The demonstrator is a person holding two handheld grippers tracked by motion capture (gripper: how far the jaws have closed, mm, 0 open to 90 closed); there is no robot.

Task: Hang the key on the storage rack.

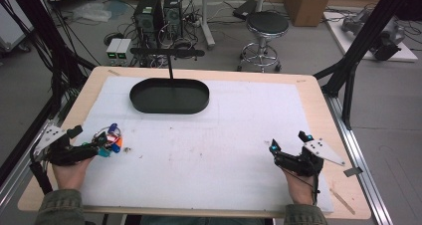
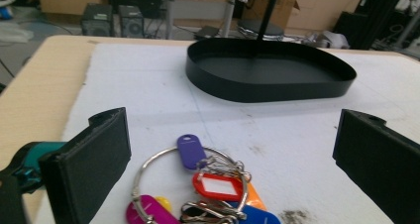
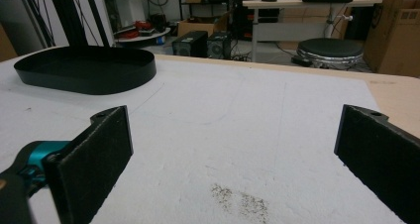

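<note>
The left gripper (image 2: 233, 159) has its flat, black, matte jaws spread wide around a bunch of keys (image 2: 205, 192) on a steel ring with glossy plastic tags, near the white sheet's (image 1: 239, 150) left edge. The right gripper (image 1: 290, 146), also wide apart, holds nothing near the right edge. An oval black tray (image 1: 169, 96) sits towards the far edge.

Left claw (image 2: 233, 154) jaws wide apart, key ring (image 2: 198, 189) with coloured tags between, black tray (image 2: 270, 87) beyond
</note>
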